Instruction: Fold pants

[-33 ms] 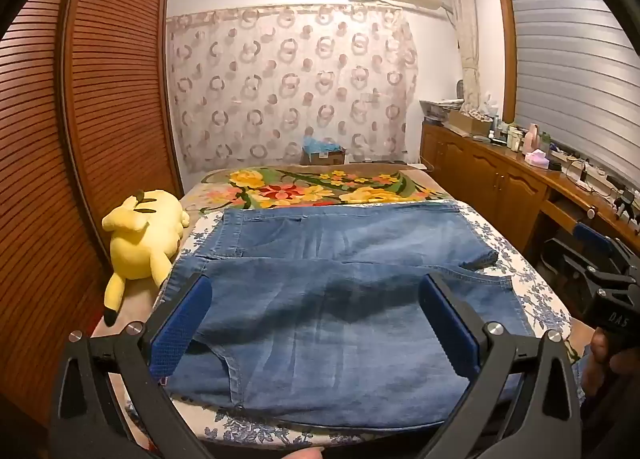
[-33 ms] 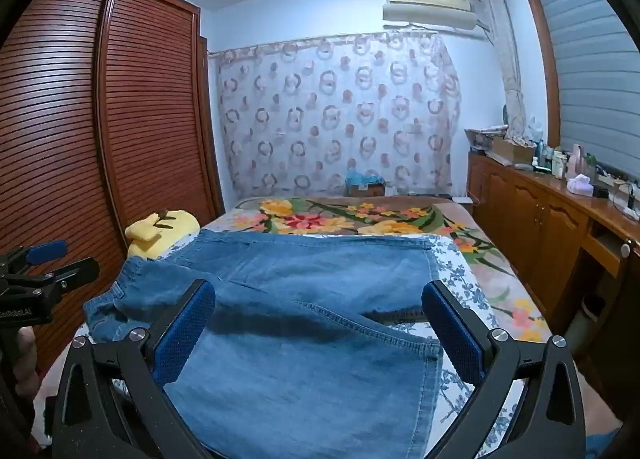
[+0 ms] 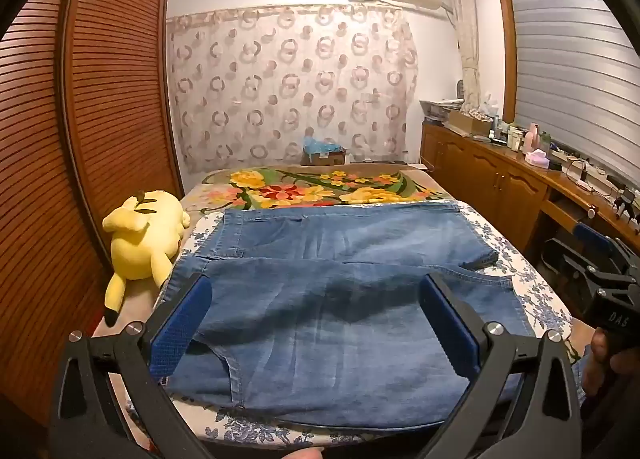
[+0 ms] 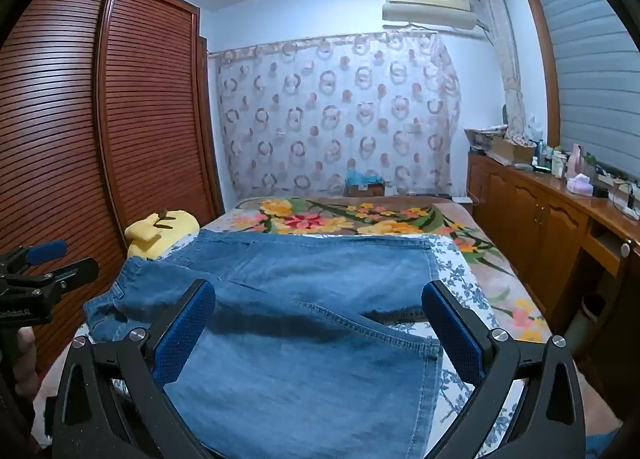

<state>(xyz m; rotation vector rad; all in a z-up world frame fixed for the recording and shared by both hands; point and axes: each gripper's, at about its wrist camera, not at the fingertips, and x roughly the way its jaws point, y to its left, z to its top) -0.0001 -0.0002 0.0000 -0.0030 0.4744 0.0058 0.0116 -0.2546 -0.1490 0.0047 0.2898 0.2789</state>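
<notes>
Blue denim pants (image 3: pixel 340 319) lie flat across the near end of the bed (image 3: pixel 532 291), waistband to the left and both legs running right, one behind the other. My left gripper (image 3: pixel 316 287) hovers open over the near leg, nothing between its blue pads. In the right wrist view the pants (image 4: pixel 300 339) fill the foreground, with the near leg's hem at the right. My right gripper (image 4: pixel 318 291) is open above that leg and holds nothing. Each gripper shows at the edge of the other's view: right gripper (image 3: pixel 576 247), left gripper (image 4: pixel 60 259).
A yellow plush toy (image 3: pixel 140 235) lies at the bed's left edge beside the louvred wardrobe doors (image 3: pixel 100 139). A flowered blanket (image 3: pixel 320 189) covers the far half of the bed. A wooden cabinet (image 3: pixel 500 187) with bottles and boxes runs along the right.
</notes>
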